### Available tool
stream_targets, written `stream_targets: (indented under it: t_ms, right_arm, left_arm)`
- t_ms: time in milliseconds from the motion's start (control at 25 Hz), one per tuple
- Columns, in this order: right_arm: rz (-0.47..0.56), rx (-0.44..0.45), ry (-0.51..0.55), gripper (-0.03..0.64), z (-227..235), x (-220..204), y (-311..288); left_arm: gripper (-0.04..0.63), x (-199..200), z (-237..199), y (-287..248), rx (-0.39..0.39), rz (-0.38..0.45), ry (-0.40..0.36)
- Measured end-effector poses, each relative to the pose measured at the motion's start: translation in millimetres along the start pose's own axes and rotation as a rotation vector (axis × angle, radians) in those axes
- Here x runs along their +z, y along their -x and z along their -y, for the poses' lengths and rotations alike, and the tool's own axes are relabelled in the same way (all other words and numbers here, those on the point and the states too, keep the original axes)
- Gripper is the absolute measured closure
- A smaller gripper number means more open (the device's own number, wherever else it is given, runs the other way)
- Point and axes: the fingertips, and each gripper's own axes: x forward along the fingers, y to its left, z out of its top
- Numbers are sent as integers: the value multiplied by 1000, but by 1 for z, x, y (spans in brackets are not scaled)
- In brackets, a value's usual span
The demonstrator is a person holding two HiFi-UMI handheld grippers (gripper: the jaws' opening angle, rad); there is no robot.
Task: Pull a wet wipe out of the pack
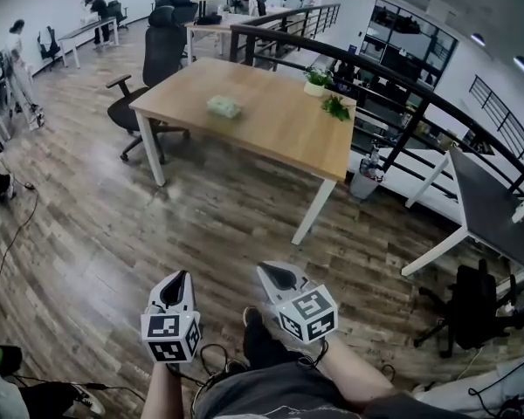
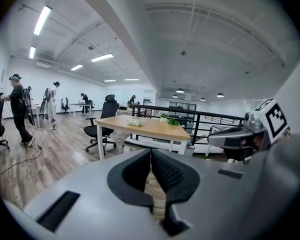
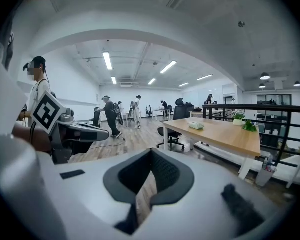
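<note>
Well, in the head view we see the pack of wet wipes (image 1: 224, 106) as a small, pale green, soft-looking packet lying flat on the wooden table (image 1: 279, 138), nearer the table's left end than its right. It is too small for us to read any flap or label. Its long axis seems to run along the table's long side. Well short of the table, over the floor, the left gripper (image 1: 182, 278) and the right gripper (image 1: 267, 271) sit side by side on bare forearms, noses aimed toward the table and dipped a little.

In the left gripper view, the dark pads are pressed together with nothing between them. The pack (image 2: 135, 122) lies on the table far beyond them, a low oblong seen side-on.

In the right gripper view, we find the jaws likewise closed and empty, with the pack (image 3: 196, 125) on the table's near-left part, off to the right of the jaws.
</note>
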Motion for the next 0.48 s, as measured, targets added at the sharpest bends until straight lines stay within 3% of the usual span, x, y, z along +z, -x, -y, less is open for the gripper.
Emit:
stream_targets:
  t_ms: [240,480]
  right_arm:
    - [83,8,-37,594,14,15,-16]
    - [90,34,-4,594,43,19,-70]
  left_arm:
    - [577,7,-6,-20,-17,23,-4]
    - [577,8,-27,-63,-2,5,-8]
